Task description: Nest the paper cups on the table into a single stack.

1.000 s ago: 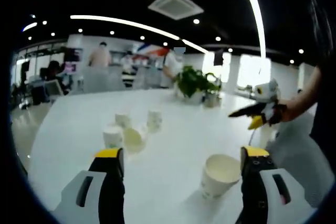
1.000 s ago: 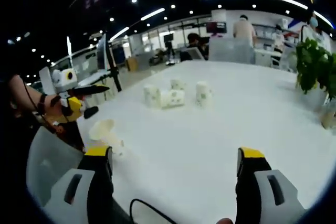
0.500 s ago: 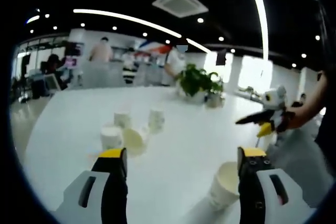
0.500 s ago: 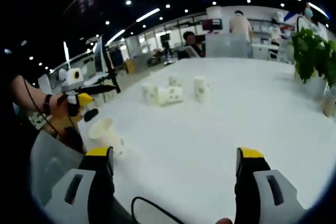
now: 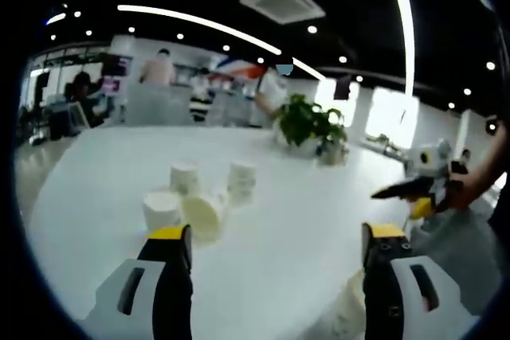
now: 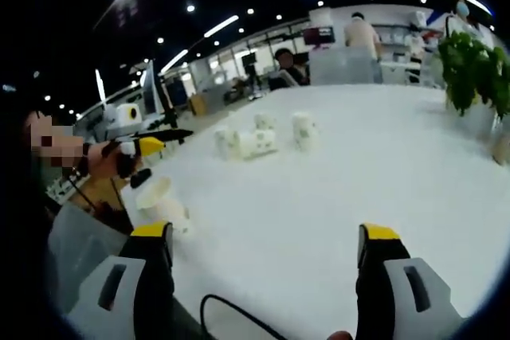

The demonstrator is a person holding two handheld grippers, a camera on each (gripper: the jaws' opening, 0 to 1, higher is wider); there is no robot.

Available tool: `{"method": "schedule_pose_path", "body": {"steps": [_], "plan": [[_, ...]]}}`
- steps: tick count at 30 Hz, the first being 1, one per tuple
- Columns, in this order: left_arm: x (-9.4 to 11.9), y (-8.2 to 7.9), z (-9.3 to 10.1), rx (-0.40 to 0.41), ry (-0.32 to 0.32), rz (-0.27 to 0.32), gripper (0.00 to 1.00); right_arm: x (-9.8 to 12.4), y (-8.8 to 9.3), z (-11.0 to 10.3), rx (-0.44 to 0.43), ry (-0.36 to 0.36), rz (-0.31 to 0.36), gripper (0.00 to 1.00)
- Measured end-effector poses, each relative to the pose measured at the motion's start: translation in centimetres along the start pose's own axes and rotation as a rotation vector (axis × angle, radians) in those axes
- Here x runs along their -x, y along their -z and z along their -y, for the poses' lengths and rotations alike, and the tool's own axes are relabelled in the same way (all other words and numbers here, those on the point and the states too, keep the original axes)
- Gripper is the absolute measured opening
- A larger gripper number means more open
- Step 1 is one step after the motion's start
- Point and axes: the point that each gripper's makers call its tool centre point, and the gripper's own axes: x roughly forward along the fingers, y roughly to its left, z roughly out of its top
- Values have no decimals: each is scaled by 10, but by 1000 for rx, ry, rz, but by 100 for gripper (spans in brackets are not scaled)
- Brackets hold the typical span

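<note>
Several white paper cups cluster mid-table: an upside-down cup (image 5: 162, 209), a cup lying on its side (image 5: 204, 215), and two standing behind, a left cup (image 5: 185, 177) and a right cup (image 5: 241, 180). The same cluster (image 6: 259, 137) lies far ahead in the right gripper view. One more cup (image 6: 158, 200) stands alone near the table edge; in the left gripper view this lone cup (image 5: 347, 318) is half hidden beside the right jaw. My left gripper (image 5: 276, 232) is open and holds nothing. My right gripper (image 6: 264, 232) is open too. A hand holds each: right gripper (image 5: 420, 189), left gripper (image 6: 151, 146).
The white table (image 6: 335, 173) is wide and round-edged. A potted plant (image 5: 307, 122) stands at its far side, and the same plant (image 6: 472, 69) is at the right. A cable (image 6: 231, 320) runs by my right jaws. People and desks are far behind.
The left gripper's camera has moved forward, so the lone cup has slipped down to the bottom of its view. In the right gripper view the left gripper has shifted rightward over that cup.
</note>
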Motion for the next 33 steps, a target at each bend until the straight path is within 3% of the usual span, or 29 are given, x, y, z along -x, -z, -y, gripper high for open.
{"method": "schedule_pose_path", "body": {"steps": [8,13,33], "plan": [[-21,14,-7,55,-7,-29,83,8,-6,6,-18,-2,29,94],[-34,15,-14,87,-14,-33,83,12,-15,7,-88,0,79,94],[-75,26,-27,147,-10,-52,80,9,-11,8,-180,-19,91,93]]}}
